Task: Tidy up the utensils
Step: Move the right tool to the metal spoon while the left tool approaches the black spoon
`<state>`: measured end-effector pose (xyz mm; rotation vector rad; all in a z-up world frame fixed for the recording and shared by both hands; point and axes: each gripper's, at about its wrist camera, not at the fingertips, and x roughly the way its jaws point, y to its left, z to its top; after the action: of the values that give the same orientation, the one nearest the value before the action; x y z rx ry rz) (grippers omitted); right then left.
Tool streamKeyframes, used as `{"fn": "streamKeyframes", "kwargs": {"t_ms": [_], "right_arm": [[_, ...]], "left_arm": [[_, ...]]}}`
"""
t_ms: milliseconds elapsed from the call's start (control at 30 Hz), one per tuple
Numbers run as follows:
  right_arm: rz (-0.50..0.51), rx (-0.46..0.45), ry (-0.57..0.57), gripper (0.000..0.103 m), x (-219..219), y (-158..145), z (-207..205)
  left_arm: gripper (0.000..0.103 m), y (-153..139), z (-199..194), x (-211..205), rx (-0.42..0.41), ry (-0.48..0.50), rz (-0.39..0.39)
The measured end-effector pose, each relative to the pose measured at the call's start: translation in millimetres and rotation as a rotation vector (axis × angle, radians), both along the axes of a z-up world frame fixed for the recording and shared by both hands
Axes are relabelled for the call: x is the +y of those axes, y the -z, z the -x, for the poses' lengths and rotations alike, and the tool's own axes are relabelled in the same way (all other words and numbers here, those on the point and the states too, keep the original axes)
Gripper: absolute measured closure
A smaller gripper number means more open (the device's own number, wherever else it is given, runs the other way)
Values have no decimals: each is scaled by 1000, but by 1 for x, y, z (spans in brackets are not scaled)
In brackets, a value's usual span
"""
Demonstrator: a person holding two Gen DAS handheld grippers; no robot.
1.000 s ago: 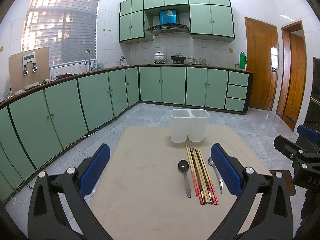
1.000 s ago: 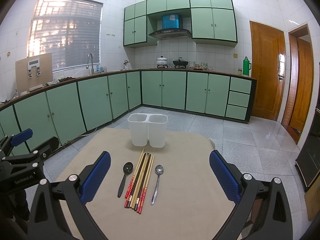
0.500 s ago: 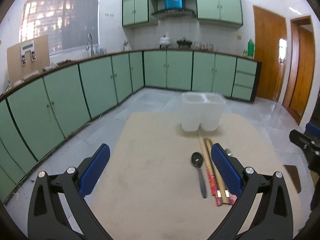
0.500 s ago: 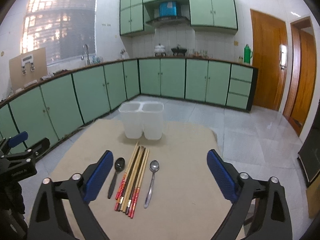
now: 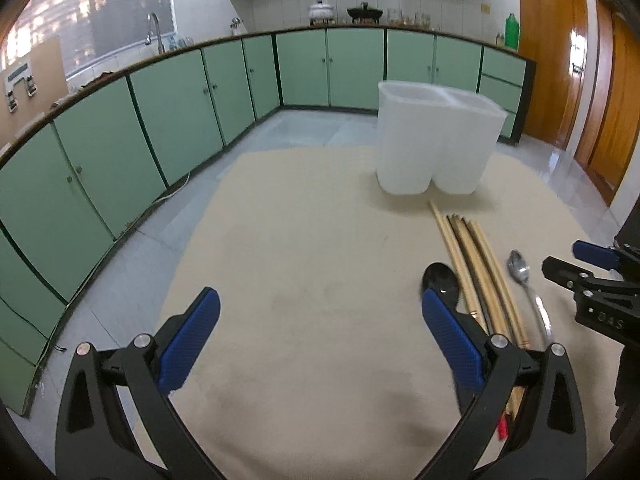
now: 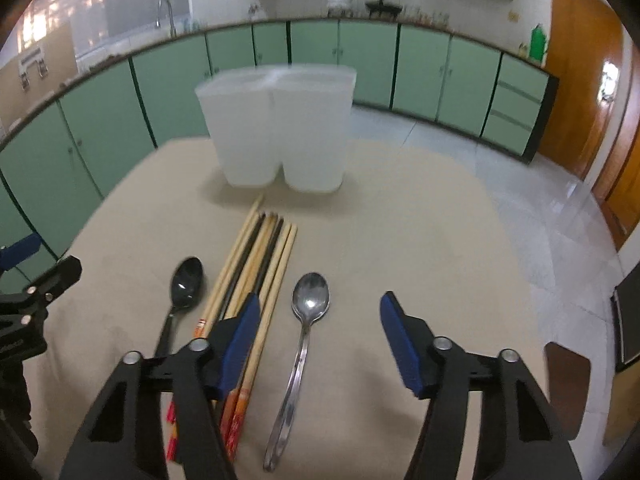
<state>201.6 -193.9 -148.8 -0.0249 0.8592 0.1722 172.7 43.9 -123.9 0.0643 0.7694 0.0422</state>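
A white two-compartment holder (image 6: 276,132) stands at the far side of the beige table (image 6: 420,240); it also shows in the left wrist view (image 5: 436,140). In front of it lie a black spoon (image 6: 182,296), a bundle of several chopsticks (image 6: 256,264) and a silver spoon (image 6: 306,328). My right gripper (image 6: 320,332) is open, low over the table, with the silver spoon between its fingers. My left gripper (image 5: 320,336) is open and empty to the left of the utensils; its right finger (image 5: 448,332) covers the black spoon's (image 5: 440,280) handle.
Green kitchen cabinets (image 5: 160,120) run along the left and back walls. Wooden doors (image 5: 560,60) are at the right. The table edge drops to a tiled floor (image 6: 540,208) on the right. The other gripper shows at each view's side (image 5: 592,292).
Both grippers have moved forward and down toward the table. The right gripper now straddles the silver spoon and its jaws have narrowed somewhat. The utensils and holder have not moved.
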Motion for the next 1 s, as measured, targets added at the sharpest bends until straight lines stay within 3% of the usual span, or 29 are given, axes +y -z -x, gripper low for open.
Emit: {"fn": "streamKeyframes", "kwargs": {"t_ms": [300, 600, 1000], "right_arm": [[2, 98, -12, 61, 8, 26, -27], [-25, 119, -4, 74, 6, 30, -31], [-46, 104, 8, 75, -9, 26, -27]], "left_arm": [[5, 19, -19, 5, 34, -7, -8], [5, 20, -27, -6, 45, 22, 3], [5, 31, -39, -39, 85, 79, 33]]}}
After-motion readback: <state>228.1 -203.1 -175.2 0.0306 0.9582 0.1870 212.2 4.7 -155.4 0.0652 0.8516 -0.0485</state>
